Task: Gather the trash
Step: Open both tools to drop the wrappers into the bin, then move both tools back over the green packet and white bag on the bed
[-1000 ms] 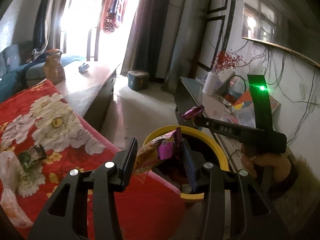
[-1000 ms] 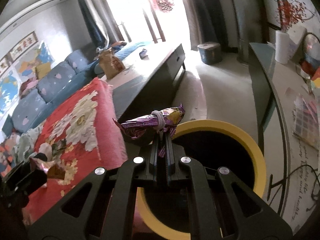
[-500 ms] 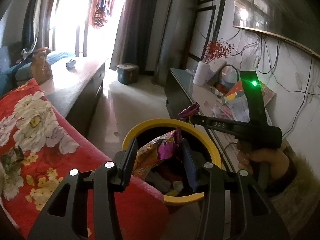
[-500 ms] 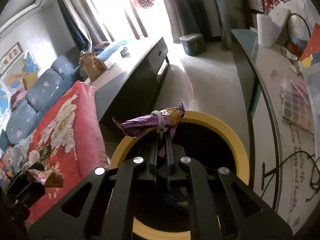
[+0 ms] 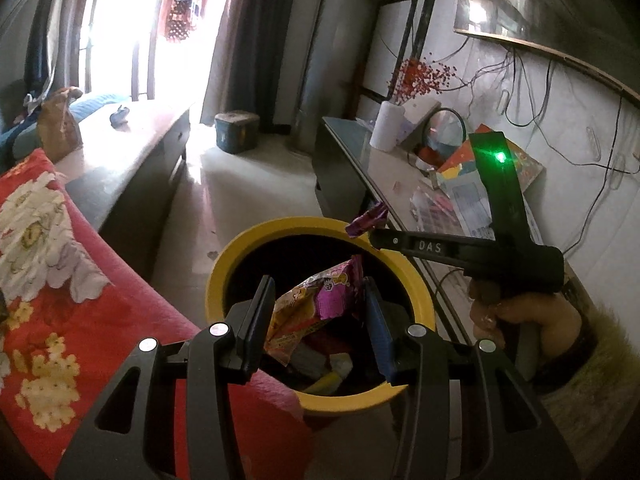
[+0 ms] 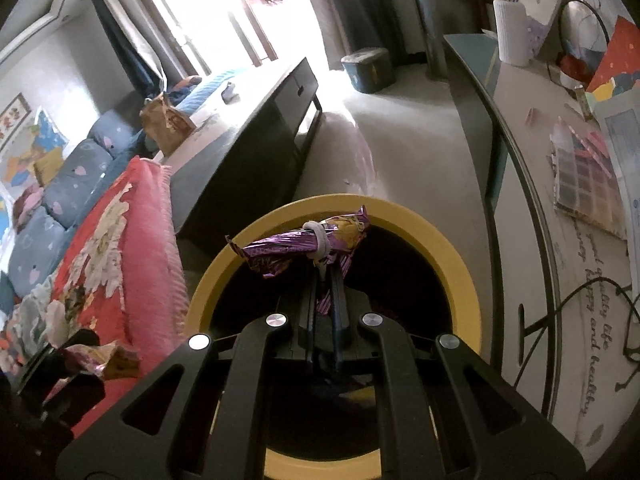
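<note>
My left gripper (image 5: 316,300) is shut on a pink and yellow snack wrapper (image 5: 316,308) and holds it over the mouth of the yellow-rimmed bin (image 5: 256,244), which has several pieces of trash inside. My right gripper (image 6: 326,276) is shut on a purple foil wrapper (image 6: 280,252) tied with a band, held above the same bin's rim (image 6: 452,252). In the left wrist view the right gripper (image 5: 376,236) reaches in from the right with the purple wrapper (image 5: 366,220) over the bin's far rim.
A red floral blanket (image 5: 60,280) lies left of the bin. A long dark low table (image 6: 248,144) stands behind it. A glass-topped side table (image 6: 560,184) with papers and a paper roll (image 5: 386,130) is on the right. A small blue bin (image 5: 236,130) stands on the floor.
Both grippers have moved in over the bin; the bin now sits closer and more centred under each wrapper. Both wrappers remain held.
</note>
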`<state>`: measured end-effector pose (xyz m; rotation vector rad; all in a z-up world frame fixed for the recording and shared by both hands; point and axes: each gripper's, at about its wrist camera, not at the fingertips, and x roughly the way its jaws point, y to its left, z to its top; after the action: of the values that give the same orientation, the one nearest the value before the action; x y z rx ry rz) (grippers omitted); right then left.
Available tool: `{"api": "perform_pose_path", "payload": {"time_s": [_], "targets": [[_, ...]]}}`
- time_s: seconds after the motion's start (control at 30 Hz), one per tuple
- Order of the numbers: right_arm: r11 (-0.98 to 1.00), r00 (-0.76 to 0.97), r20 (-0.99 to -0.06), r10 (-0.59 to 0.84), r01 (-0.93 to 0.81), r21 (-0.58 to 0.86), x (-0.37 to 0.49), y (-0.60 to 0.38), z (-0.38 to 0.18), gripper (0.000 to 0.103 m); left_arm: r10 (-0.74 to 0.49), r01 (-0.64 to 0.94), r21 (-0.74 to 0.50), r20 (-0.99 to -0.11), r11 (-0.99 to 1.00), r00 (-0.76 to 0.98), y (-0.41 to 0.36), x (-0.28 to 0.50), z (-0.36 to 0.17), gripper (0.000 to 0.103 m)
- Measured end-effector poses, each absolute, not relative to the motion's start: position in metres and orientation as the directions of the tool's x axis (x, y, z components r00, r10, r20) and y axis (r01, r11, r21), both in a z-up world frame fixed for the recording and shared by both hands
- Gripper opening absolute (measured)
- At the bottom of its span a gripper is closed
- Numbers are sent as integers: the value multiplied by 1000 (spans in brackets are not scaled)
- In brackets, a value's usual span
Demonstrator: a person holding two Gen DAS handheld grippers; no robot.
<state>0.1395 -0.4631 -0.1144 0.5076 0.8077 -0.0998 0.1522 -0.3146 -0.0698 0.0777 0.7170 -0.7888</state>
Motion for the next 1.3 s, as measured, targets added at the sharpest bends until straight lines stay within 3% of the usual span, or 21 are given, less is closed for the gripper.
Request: {"api": "perform_pose_path", "payload": {"time_s": [0.13, 0.2, 0.27, 0.3, 0.33, 0.5, 1.13, 1.3], "targets": [[871, 685, -720, 113, 280, 403, 139, -466, -119, 5, -626, 682, -197, -625, 704, 466, -324, 153, -77, 43], [868, 683, -721, 116, 284, 409, 138, -468, -121, 13, -628, 689, -196, -630, 698, 457, -329, 155, -80, 44], [859, 684, -721, 111, 299, 415, 137, -472, -121, 29, -621, 693, -189, -642, 696, 449, -335, 159, -84, 57], [852, 686, -719, 108, 308, 422, 136, -475, -121, 31, -616, 689, -186, -645, 700, 452, -335, 160, -85, 77], [845, 690, -716, 105, 318, 430, 134, -478, -121, 33, -619, 684, -196, -641, 703, 453, -334, 162, -86, 85], [840, 700, -708, 96, 324, 434, 130, -481, -118, 42, -613, 659, -209, -635, 723, 471, -327, 165, -86, 92], [895, 791, -593, 151, 145, 421, 128, -431, -65, 66, -475, 481, -154, -569, 863, 671, -247, 160, -50, 94], [910, 795, -578, 184, 85, 407, 129, -407, -55, 67, -439, 429, -154, -544, 890, 715, -221, 156, -41, 94]]}}
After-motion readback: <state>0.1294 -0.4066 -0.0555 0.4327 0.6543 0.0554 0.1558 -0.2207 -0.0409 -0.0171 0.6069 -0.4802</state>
